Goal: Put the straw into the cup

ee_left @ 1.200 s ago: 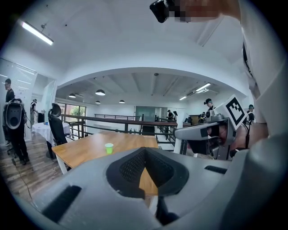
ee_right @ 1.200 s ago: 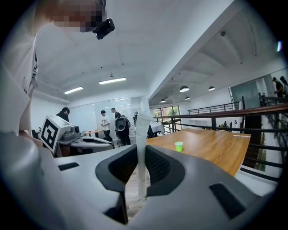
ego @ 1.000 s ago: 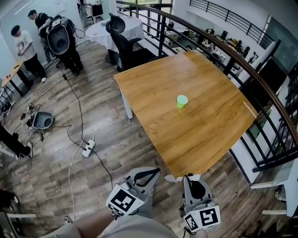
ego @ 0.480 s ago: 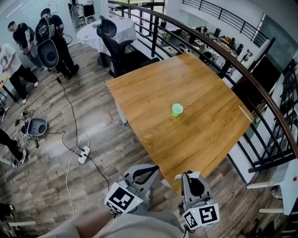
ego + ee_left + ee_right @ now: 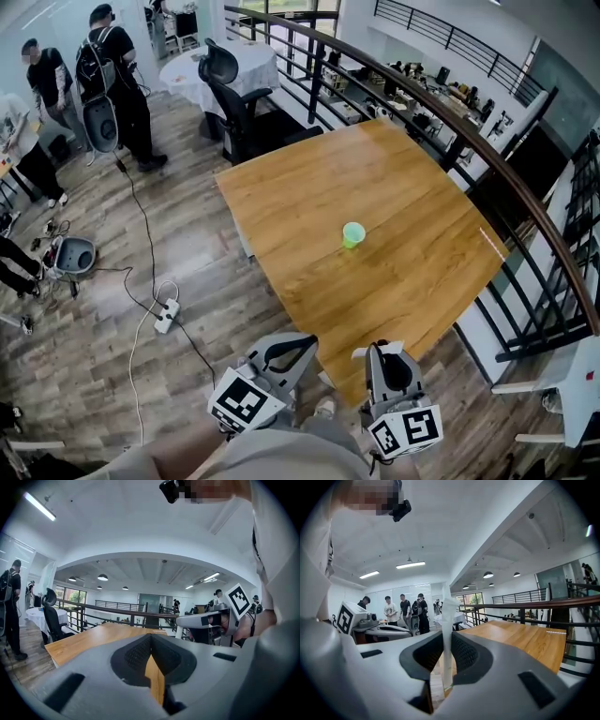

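Observation:
A small green cup (image 5: 353, 234) stands upright near the middle of the square wooden table (image 5: 309, 187). Both grippers hover at the table's near corner, well short of the cup. My right gripper (image 5: 381, 350) is shut on a paper-wrapped white straw (image 5: 447, 620), which stands upright between the pads and pokes above them. My left gripper (image 5: 309, 343) is beside it on the left, jaws together with nothing between them; only a thin sliver of table shows through in the left gripper view (image 5: 151, 641). The cup is not visible in either gripper view.
A black railing (image 5: 469, 141) curves along the table's far and right sides. A black office chair (image 5: 230, 80) and a round white-clothed table (image 5: 192, 61) stand beyond it. A power strip (image 5: 166, 316) and cable lie on the floor at left. People (image 5: 112, 66) stand at far left.
Both grippers have moved forward to the table's near corner, and the cup now sits lower in the head view. The straw stays gripped. The people at far left have shifted.

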The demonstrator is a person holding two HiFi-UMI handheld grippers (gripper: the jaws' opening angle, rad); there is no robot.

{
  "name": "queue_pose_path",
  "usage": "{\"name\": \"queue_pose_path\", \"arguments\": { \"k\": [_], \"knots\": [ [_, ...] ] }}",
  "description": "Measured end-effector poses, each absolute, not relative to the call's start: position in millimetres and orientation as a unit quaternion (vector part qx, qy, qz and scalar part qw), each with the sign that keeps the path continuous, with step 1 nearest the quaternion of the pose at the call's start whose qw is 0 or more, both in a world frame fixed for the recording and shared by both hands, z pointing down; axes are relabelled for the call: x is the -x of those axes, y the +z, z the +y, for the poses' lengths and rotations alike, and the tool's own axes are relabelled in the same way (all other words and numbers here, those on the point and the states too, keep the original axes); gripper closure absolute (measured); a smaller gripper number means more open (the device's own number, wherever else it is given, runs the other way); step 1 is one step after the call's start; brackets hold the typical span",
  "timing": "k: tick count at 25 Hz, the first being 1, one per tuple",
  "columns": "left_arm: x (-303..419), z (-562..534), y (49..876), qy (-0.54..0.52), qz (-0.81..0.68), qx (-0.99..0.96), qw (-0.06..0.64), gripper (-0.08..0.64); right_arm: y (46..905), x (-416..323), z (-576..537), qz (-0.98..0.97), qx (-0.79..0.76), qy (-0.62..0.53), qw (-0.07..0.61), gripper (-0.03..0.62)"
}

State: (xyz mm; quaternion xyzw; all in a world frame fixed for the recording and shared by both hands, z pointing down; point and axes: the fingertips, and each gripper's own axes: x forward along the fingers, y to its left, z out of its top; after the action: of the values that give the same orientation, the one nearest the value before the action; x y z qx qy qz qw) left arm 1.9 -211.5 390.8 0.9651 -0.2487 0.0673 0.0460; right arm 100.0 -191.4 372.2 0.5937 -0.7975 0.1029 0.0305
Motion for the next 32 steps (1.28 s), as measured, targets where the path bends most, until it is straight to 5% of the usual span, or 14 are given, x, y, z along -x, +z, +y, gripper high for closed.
{"name": "queue_pose_path", "arguments": {
  "k": [13,32],
  "knots": [
    [-41,-248,374,0.063,-0.299,-0.951,0.051,0.547,343,-154,-252,-0.814,-0.577,0.061,0.017,0.534],
    [-82,-368,371,0.05,-0.319,-0.946,-0.033,0.546,335,-181,-404,-0.831,-0.556,0.022,-0.029,0.535]
  ]
}}
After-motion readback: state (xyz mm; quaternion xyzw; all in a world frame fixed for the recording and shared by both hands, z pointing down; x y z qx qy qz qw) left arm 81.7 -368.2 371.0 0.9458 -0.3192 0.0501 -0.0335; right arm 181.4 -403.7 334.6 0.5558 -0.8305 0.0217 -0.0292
